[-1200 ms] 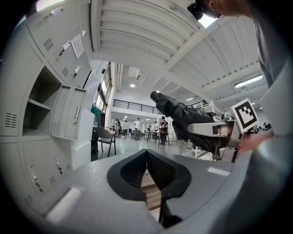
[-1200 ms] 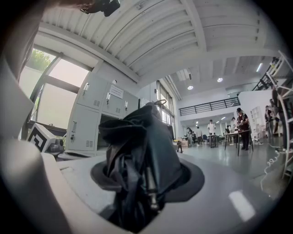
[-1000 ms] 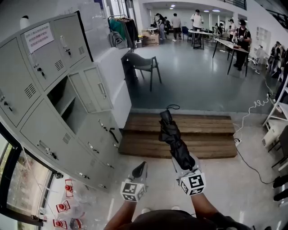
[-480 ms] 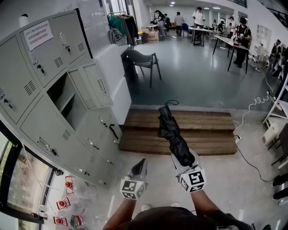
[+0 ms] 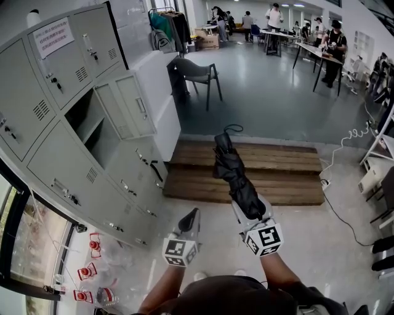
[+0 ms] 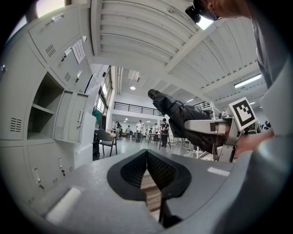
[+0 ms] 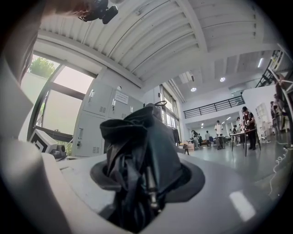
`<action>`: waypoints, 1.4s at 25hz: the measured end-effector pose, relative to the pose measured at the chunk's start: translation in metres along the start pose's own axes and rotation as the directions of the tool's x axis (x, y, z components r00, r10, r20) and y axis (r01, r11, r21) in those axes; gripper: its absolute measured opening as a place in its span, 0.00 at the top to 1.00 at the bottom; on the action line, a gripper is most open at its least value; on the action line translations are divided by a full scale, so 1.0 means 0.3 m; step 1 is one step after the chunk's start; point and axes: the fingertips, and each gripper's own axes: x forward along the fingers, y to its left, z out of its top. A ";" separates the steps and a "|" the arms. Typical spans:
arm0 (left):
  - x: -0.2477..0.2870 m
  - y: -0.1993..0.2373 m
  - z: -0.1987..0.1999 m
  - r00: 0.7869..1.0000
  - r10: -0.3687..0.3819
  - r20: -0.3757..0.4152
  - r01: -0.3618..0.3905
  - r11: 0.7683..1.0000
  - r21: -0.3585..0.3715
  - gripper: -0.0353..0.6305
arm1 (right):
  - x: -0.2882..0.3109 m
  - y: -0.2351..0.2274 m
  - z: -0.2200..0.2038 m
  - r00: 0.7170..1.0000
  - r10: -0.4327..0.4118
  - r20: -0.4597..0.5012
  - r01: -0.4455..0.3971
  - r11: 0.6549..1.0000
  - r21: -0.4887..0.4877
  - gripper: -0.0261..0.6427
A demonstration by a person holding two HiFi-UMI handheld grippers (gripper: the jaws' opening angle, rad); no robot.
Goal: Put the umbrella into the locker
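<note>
The person wears a dark top [image 5: 228,298], and the forearms reach out of it bare. Beyond the top, each hand carries a tool of light grey moulded plastic. The claws sit farthest from the top: the left claw [image 5: 196,212] is a slim tapering wedge and the right claw [image 5: 252,212] is wider. Nearer the top, each tool bears a white cube printed with black square markers, the left cube [image 5: 178,252] and the right cube [image 5: 263,240]. In the left gripper view the inner pads [image 6: 161,171] are black with a fine ribbed grid, ringed by a black rim. A small white patch [image 6: 62,211] marks the grey shell. Above the top, a black camera [image 6: 199,10] sits on the head.
</note>
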 end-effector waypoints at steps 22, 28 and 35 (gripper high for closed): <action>-0.147 0.395 -0.032 1.000 0.030 -0.008 -0.029 0.999 0.029 0.94 | 0.235 0.280 -0.083 0.999 -0.003 -0.051 0.004 1.000 0.012 0.61; -0.118 0.465 -0.034 0.998 0.061 -0.008 -0.061 0.998 0.017 0.94 | 0.325 0.298 -0.122 0.996 0.037 -0.080 -0.036 0.999 0.011 0.61; -0.006 0.553 -0.010 0.991 0.130 -0.003 -0.130 0.991 0.026 0.94 | 0.491 0.252 -0.148 0.989 0.122 -0.087 -0.121 0.993 0.007 0.61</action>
